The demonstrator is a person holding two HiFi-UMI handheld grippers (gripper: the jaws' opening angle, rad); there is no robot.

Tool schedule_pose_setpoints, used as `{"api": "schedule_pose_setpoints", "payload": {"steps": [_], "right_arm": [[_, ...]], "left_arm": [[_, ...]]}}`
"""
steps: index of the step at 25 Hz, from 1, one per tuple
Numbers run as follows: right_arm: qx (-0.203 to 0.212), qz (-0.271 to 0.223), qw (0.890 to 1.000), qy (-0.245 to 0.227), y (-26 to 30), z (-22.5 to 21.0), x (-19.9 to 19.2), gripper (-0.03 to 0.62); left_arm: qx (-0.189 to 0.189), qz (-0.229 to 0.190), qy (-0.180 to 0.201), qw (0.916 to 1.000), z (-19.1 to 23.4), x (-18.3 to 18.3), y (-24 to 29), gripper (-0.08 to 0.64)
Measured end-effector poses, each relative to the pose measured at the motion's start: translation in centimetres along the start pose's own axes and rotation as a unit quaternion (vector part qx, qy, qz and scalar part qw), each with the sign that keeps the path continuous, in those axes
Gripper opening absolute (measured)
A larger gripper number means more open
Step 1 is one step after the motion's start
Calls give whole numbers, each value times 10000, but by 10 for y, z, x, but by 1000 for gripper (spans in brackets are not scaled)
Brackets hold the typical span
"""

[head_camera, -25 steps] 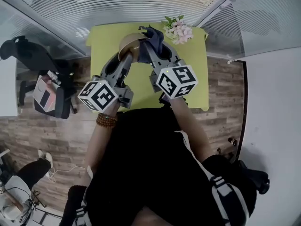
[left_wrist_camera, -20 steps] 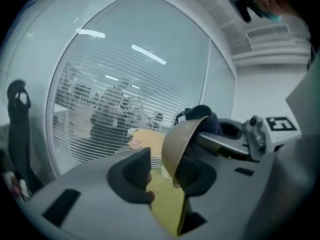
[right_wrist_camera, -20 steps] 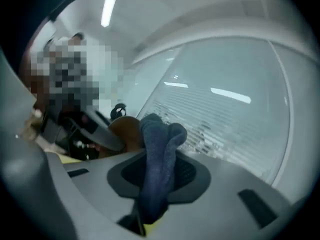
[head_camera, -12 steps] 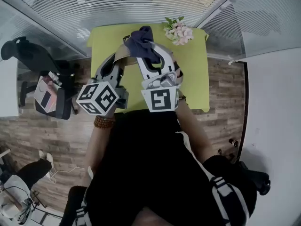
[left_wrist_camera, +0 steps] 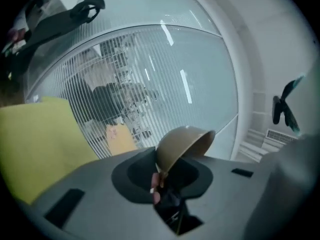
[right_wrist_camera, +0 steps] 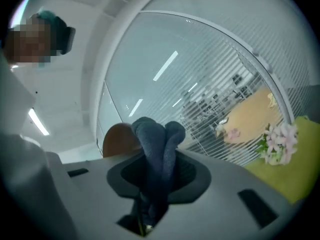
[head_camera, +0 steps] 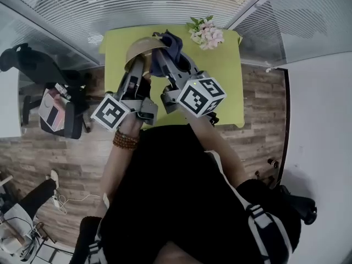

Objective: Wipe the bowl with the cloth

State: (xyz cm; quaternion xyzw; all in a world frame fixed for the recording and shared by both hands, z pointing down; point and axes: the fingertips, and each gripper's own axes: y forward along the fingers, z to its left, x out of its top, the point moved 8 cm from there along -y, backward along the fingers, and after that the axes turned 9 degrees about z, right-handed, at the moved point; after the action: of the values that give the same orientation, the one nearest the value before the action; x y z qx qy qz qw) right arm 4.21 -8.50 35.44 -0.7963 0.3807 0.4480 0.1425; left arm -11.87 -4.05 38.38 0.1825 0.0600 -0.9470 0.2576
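Observation:
A tan bowl [head_camera: 144, 46] hangs tilted above the far part of the green table [head_camera: 225, 92]. My left gripper [head_camera: 138, 66] pinches its rim. In the left gripper view the bowl [left_wrist_camera: 182, 144] stands up from between the jaws of the left gripper [left_wrist_camera: 162, 184], which are opening a little while still gripping the rim. My right gripper [head_camera: 168, 65] is shut on a dark blue cloth [head_camera: 170, 45], bunched just right of the bowl. In the right gripper view the cloth [right_wrist_camera: 157, 149] rises from the right gripper [right_wrist_camera: 150, 204], with the bowl [right_wrist_camera: 119, 139] behind it.
A bunch of pink and white flowers [head_camera: 206, 34] lies at the table's far right corner. Glass walls with blinds [head_camera: 137, 4] stand behind the table. A black office chair [head_camera: 33, 62] and a stand with items [head_camera: 55, 106] are on the wooden floor at the left.
Half a second ago the cloth lay over the bowl. The right gripper has since rolled back and drawn the cloth to the bowl's right. The bowl and left gripper shifted slightly left.

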Motion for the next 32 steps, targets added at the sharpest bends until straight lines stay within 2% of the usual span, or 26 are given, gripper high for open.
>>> {"api": "schedule_pose_setpoints", "payload": {"steps": [1, 2, 3, 5, 6, 7, 8, 10, 11, 12, 13, 14, 15, 16, 18, 20, 22, 24, 26, 28, 29, 30, 31, 32], "right_arm": [[-16, 141, 9999, -17, 0, -5, -1, 81], [-102, 275, 9993, -248, 0, -12, 0, 80], [-214, 376, 9974, -573, -2, -18, 3, 80], [-461, 485, 9878, -1403, -8, -27, 14, 77], [-569, 541, 9773, -1965, -11, -27, 20, 77], [-618, 619, 9619, -2589, -13, -25, 24, 80], [-607, 725, 9422, -3214, -15, -20, 26, 81], [-567, 1044, 8913, -4377, -15, -7, 22, 80], [-596, 1184, 8643, -4853, -15, 0, 17, 80], [-648, 1247, 8445, -5169, -16, 4, 14, 81], [-693, 1229, 8370, -5286, -17, 7, 12, 81], [-711, 1134, 8407, -5248, -19, 9, 11, 81], [-718, 969, 8506, -5119, -20, 10, 12, 81], [-738, 746, 8632, -4938, -20, 10, 13, 83], [-775, 239, 8941, -4404, -18, 8, 14, 83], [-714, -83, 9325, -3540, -14, 3, 11, 86], [-600, -148, 9665, -2491, -12, -4, 5, 84], [-516, -155, 9874, -1489, -10, -8, -1, 84], [-468, -102, 9973, -561, -8, -12, -10, 86], [-288, 97, 9989, 368, -4, -17, -21, 87], [-181, 238, 9971, 696, -2, -22, -24, 89], [-134, 375, 9959, 807, -1, -26, -26, 89], [-180, 487, 9965, 655, 0, -31, -25, 83], [-316, 562, 9976, 249, -1, -34, -22, 80]], "left_arm": [[-75, 143, 5, 9999, 3, -4, 4, 66], [-88, 430, 242, 9987, 5, -6, 9, 73], [-67, 794, 632, 9948, 7, -8, 13, 90], [102, 1345, 1423, 9806, 7, -7, 18, 151], [283, 1462, 1842, 9715, 6, -5, 19, 166], [503, 1542, 2336, 9587, 5, -4, 19, 181], [715, 1621, 2872, 9413, 3, -4, 20, 183], [1039, 1785, 3712, 9053, -2, -9, 24, 173], [1142, 1856, 3855, 8966, -3, -11, 26, 106], [1192, 1911, 3773, 8983, -2, -11, 27, 59], [1192, 1939, 3521, 9079, 0, -9, 28, 47], [1159, 1927, 3185, 9209, 2, -8, 29, 40], [1107, 1865, 2854, 9336, 3, -6, 29, 38], [1055, 1750, 2596, 9439, 3, -4, 29, 39], [962, 1442, 2238, 9591, 1, -3, 27, 40], [803, 1128, 1712, 9754, 2, -1, 23, 40], [600, 848, 1088, 9886, 5, -2, 19, 40], [500, 652, 652, 9945, 8, -5, 16, 40], [491, 533, 396, 9966, 13, -8, 14, 40], [476, 431, 339, 9974, 17, -9, 12, 43], [433, 447, 433, 9971, 19, -9, 13, 53], [352, 564, 613, 9959, 20, -9, 14, 70], [244, 770, 825, 9933, 20, -9, 16, 88], [158, 995, 1012, 9897, 19, -10, 17, 122]]}}
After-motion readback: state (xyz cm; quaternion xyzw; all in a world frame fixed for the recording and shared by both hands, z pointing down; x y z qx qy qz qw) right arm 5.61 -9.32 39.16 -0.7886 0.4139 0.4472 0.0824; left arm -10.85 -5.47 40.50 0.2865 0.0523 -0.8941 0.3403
